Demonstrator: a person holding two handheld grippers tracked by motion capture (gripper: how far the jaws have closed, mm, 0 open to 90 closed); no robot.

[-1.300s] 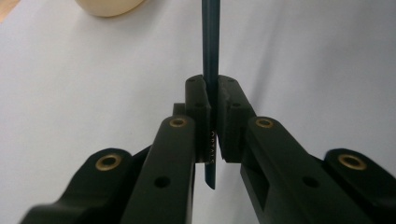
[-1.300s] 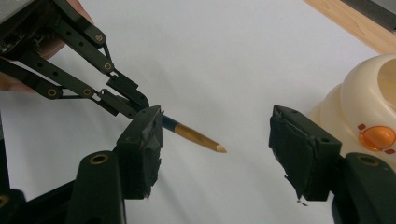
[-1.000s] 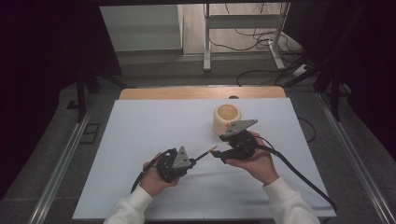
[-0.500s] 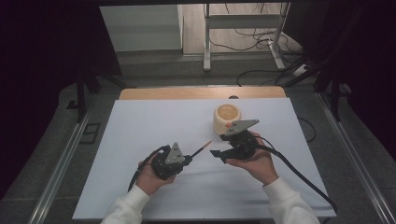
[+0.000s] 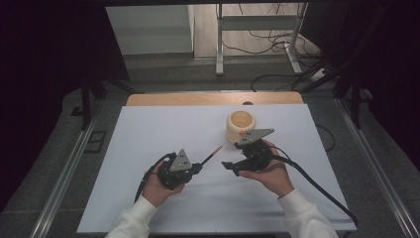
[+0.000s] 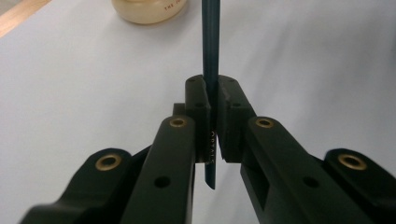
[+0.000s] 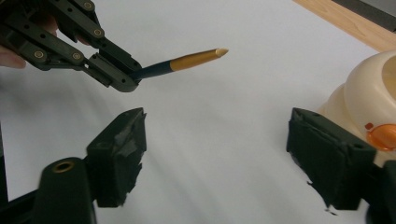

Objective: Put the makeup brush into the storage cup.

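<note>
1. Left gripper [image 5: 197,168] is clenched on a dark pencil [image 5: 212,153]; shaft pinched between the pads, gold-tan tip sticking out toward the middle of the table, off the white sheet [image 5: 148,129]
2. Right gripper [image 5: 229,166] has just been opening its jaws; they stand wide apart with nothing between them, just beside the pencil tip but not touching it
3. Progress, as I judge it: pencil is picked up and held by the left, right has let go or hasn't gripped. Likely left: getting the tip to the cream sharpener-like pot [image 5: 241,125] behind the right hand; nothing inserted so far
4. Left gripper view: pencil [image 6: 210,56] runs straight up between the closed pads, faint lettering on the shaft, pot [image 6: 149,9] at the top edge
5. Right gripper view: the pencil [image 7: 187,61] shows its pointed end, the left gripper [image 7: 122,77] clamps it, and the pot [image 7: 364,107] carries an orange button beside the right jaw; the high view gives the layout, both hands near the front edge
</note>
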